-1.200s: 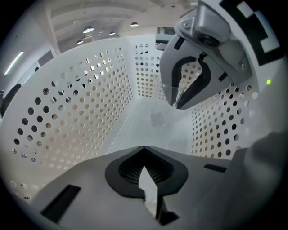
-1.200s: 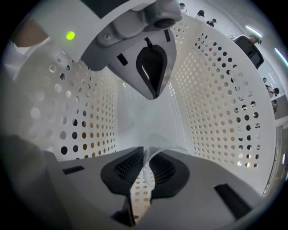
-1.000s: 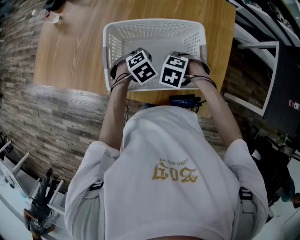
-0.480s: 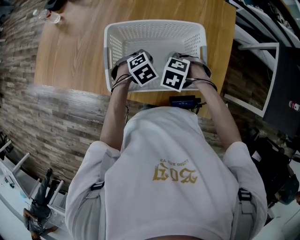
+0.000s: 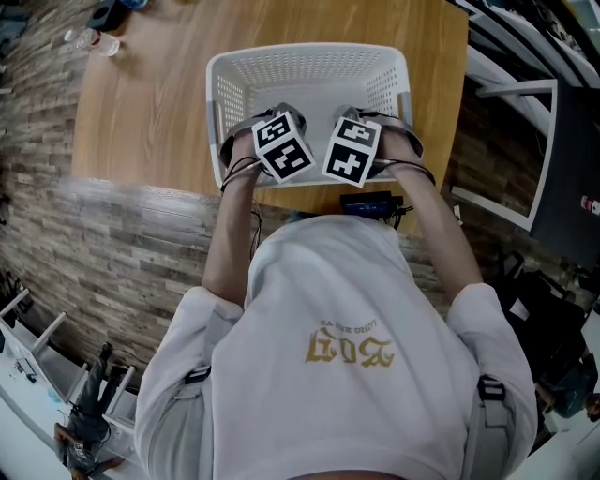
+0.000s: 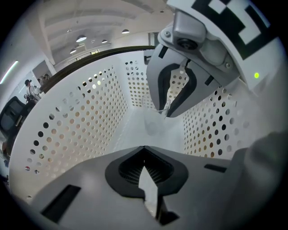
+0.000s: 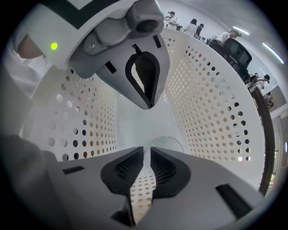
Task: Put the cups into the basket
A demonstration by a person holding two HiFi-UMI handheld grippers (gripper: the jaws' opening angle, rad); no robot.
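Note:
The white perforated basket (image 5: 309,54) stands on the wooden table. Both grippers are inside its near part, side by side. My right gripper (image 7: 145,155) is shut on the thin wall of a clear plastic cup (image 7: 173,143), whose rim curves out just past the jaws, low above the basket floor. In the left gripper view the same cup (image 6: 154,128) shows faintly under the right gripper (image 6: 165,110). My left gripper (image 6: 144,155) has its jaws together, and I can make out nothing between them. In the head view only the marker cubes of the left gripper (image 5: 279,142) and the right gripper (image 5: 354,145) show.
Another clear cup (image 5: 94,39) lies on the table's far left corner, next to a dark object (image 5: 111,11). A black device (image 5: 366,201) sits at the table's near edge behind the basket. The basket walls (image 6: 76,121) close in around both grippers.
Both grippers stay in the basket's near part with jaws as before. Only the view has shifted a little.

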